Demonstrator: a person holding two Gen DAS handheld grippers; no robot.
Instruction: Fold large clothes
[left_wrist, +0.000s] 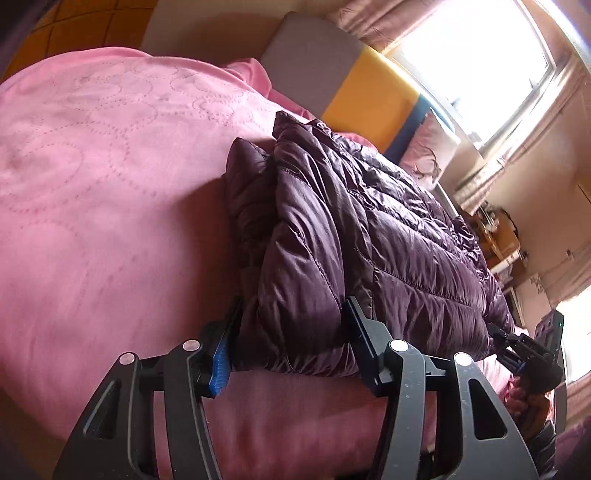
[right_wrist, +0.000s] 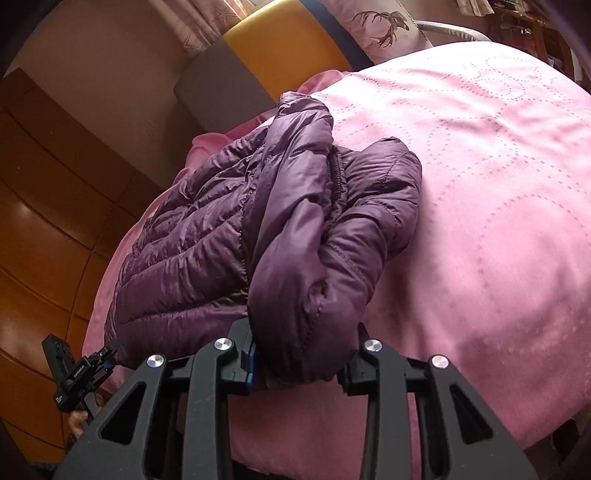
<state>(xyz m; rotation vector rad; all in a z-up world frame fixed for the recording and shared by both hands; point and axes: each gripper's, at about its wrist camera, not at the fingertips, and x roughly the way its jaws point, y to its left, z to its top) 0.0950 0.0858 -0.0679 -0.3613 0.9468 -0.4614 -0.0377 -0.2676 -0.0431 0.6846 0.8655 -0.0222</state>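
Note:
A dark purple quilted puffer jacket (left_wrist: 369, 236) lies folded in thick layers on a pink bed cover (left_wrist: 92, 184). My left gripper (left_wrist: 291, 339) has its fingers either side of the jacket's near folded edge, closed against the bulk. In the right wrist view the same jacket (right_wrist: 236, 229) lies bunched, and my right gripper (right_wrist: 303, 354) clamps a rolled padded fold at its near end. The right gripper also shows in the left wrist view (left_wrist: 524, 354), and the left one in the right wrist view (right_wrist: 96, 362).
A grey, yellow and blue padded headboard (left_wrist: 369, 96) stands behind the bed. A pink deer-print pillow (right_wrist: 380, 33) leans there. A bright window with curtains (left_wrist: 480, 59) and cluttered shelves (left_wrist: 498, 229) are on one side. Wooden wardrobe doors (right_wrist: 44, 206) stand on the other side.

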